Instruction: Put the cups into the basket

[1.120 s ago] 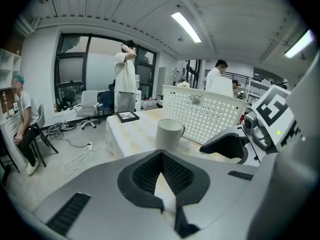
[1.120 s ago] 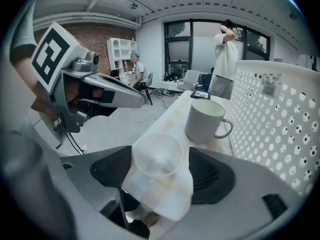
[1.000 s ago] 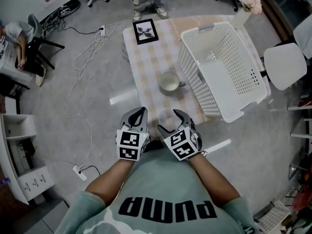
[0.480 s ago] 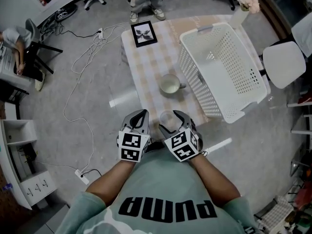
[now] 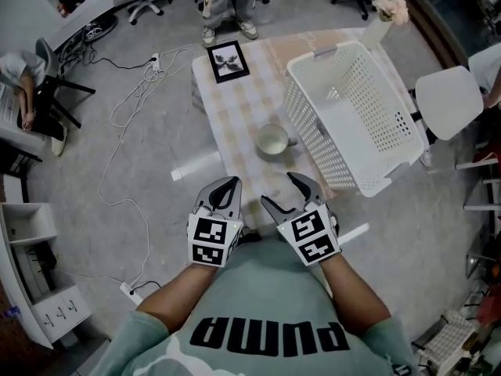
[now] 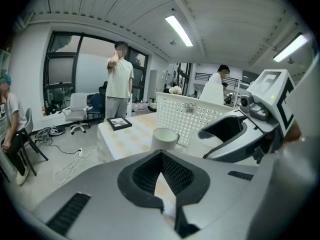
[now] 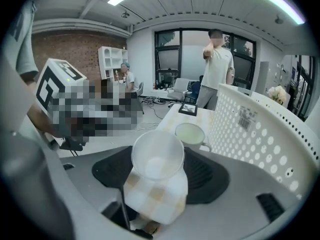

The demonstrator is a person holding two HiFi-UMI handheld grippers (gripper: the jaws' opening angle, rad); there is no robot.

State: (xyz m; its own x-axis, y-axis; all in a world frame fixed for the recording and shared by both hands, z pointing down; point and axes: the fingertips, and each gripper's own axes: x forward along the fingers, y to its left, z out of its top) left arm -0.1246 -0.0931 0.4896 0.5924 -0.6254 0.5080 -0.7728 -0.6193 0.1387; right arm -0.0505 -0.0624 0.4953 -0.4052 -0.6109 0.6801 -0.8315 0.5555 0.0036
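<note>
A clear plastic cup stands between the pads of my right gripper, which touch its sides while the jaws are closing. In the head view the right gripper sits at the near edge of the checked table, and the cup is hard to make out there. A pale mug stands mid-table, left of the white perforated basket. My left gripper is beside the right one, shut, with nothing in it.
A black picture frame lies at the table's far end and a vase of flowers stands past the basket. A person stands beyond the table. A white chair is to the right. Cables trail over the floor on the left.
My right gripper has shifted a little to the right and looks nearer the head camera, with the cup between its jaws. The left gripper, mug and basket have kept their places.
</note>
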